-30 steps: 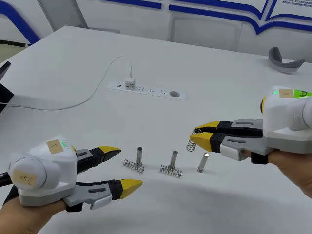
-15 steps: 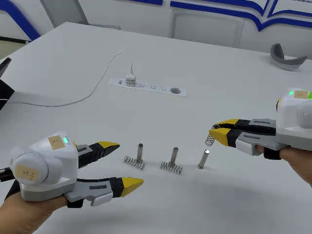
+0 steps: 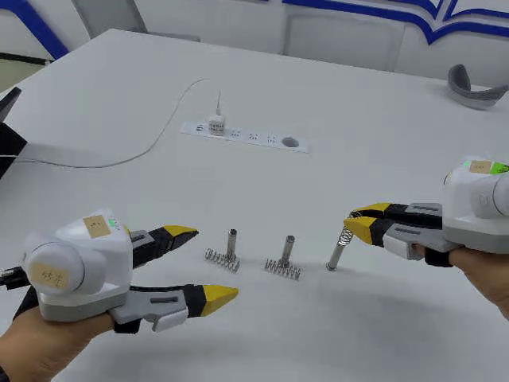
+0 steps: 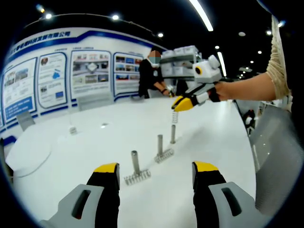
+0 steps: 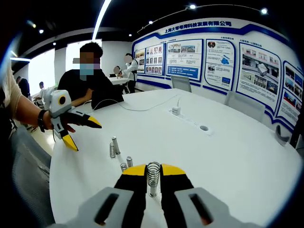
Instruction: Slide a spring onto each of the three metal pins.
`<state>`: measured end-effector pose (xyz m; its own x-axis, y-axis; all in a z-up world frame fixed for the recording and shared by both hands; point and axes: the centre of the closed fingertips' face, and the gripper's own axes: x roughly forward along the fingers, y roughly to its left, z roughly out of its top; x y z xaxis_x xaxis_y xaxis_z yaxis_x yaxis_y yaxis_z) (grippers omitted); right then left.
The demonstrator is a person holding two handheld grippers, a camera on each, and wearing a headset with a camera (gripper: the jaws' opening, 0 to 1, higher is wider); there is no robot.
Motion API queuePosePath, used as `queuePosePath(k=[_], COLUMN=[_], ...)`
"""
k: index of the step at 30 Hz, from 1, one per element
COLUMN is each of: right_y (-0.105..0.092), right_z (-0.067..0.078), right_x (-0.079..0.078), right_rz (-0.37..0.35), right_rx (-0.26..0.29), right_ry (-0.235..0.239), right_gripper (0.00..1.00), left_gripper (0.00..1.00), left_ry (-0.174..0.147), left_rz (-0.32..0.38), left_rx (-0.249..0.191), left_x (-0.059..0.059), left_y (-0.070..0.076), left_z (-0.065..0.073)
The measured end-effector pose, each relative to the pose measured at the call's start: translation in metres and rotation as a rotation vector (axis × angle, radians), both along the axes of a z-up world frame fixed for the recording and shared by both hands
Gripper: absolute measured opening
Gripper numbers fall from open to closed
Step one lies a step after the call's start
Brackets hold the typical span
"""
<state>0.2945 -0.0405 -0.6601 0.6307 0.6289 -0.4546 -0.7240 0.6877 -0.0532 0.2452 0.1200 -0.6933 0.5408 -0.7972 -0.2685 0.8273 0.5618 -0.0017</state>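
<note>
Bringing a spring (image 3: 345, 236), pinched upright between the closed-in jaws of the right gripper (image 3: 354, 220), down to the tip of the rightmost pin (image 3: 335, 258) on the white table (image 3: 334, 103); touching the lower coils to the pin's top, without showing clearly whether already threaded over it. Lining up, in the right gripper view, the spring directly above the pin. Holding the left gripper (image 3: 211, 263) low at the near left, jaws spread wide and gripping nothing, just beside the left pin (image 3: 231, 242). Leaving a second spring (image 3: 220, 258) lying flat against the foot of the left pin and a third spring (image 3: 283, 269) flat against the foot of the middle pin (image 3: 287, 248), neither yet slid on. Risking, from here, snagging a coil on the pin's rim by coming down tilted; toppling the slim pin with a sideways push, likely toward its neighbours; or launching the springy coil across the table by squeezing too hard or releasing before seating it.
</note>
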Motion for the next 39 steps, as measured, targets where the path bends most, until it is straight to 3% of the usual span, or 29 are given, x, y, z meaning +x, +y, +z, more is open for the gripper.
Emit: queuePosePath(k=[15, 39], right_y=[-0.003, 0.000], right_z=[-0.014, -0.055], right_x=[0.004, 0.006], right_rz=[-0.008, -0.025], right_rx=[-0.003, -0.025], right_ry=[0.009, 0.037], right_gripper=[0.11, 0.12], left_gripper=[0.61, 0.60], left_ry=[0.006, 0.015], left_rz=[0.000, -0.004], left_rx=[0.010, 0.011], left_x=[0.000, -0.001], left_y=[0.000, -0.002], left_z=[-0.003, -0.006])
